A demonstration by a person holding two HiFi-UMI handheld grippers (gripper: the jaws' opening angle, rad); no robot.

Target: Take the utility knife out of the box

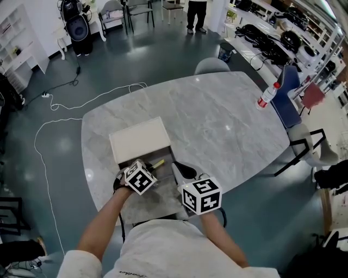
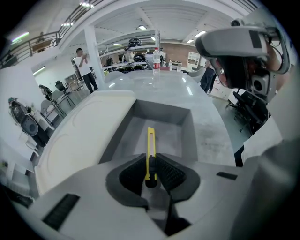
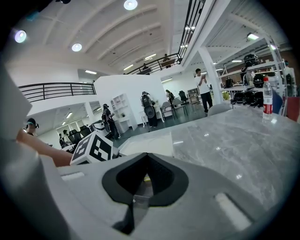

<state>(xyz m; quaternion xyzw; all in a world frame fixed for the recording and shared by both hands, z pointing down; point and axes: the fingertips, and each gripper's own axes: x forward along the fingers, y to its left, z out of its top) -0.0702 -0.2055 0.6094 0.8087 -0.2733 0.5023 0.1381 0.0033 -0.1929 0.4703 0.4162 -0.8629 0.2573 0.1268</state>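
The left gripper hides most of the utility knife in head view. Print on the bottle at two o'clock is too small to read.

Before me, the grey marbled oval surface carries a clear plastic bottle with a red cap and label, upright near its far right edge. A grey rounded chair sits at the far side, and a blue chair stands just beside the bottle's corner. A thin white cable loops over the dark teal floor to my left. A person in dark trousers stands well beyond.
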